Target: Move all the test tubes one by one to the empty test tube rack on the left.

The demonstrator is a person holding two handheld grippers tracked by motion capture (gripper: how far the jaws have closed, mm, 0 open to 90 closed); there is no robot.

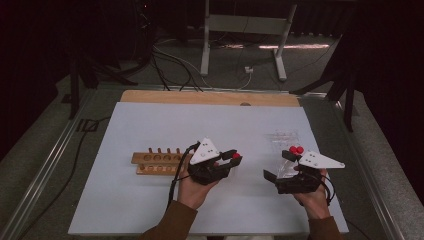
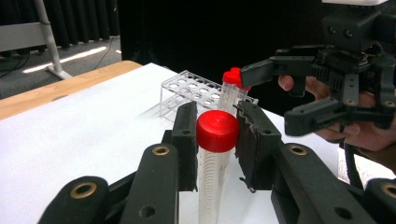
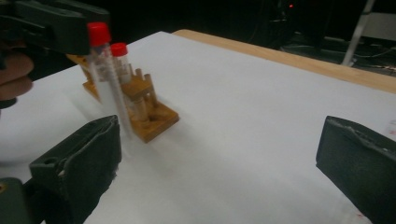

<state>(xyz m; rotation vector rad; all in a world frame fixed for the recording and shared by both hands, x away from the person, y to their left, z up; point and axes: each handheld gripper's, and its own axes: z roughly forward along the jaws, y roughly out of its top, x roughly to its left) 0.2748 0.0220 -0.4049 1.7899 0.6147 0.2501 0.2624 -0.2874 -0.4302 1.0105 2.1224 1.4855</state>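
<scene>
My left gripper (image 1: 234, 160) (image 2: 215, 122) is shut on a clear tube with a red cap (image 2: 217, 131) (image 1: 236, 156), held upright just right of a wooden rack (image 1: 155, 163) (image 3: 140, 109). In the right gripper view this held tube (image 3: 100, 51) stands in front of a second red-capped tube (image 3: 119, 49) in the wooden rack. My right gripper (image 1: 279, 166) (image 3: 219, 144) is open wide with nothing between its pads (image 3: 88, 154). Two more red-capped tubes (image 1: 296, 149) (image 2: 232, 77) stand at the near end of a clear plastic rack (image 1: 283, 136) (image 2: 191, 88), close to the right gripper's upper jaw.
A white sheet (image 1: 150, 125) covers the table, with a strip of bare wood (image 1: 200, 97) along the far edge. Metal rails (image 1: 50, 155) run down both sides. Behind the table are cables and a stand's legs (image 1: 205, 55) on a dark floor.
</scene>
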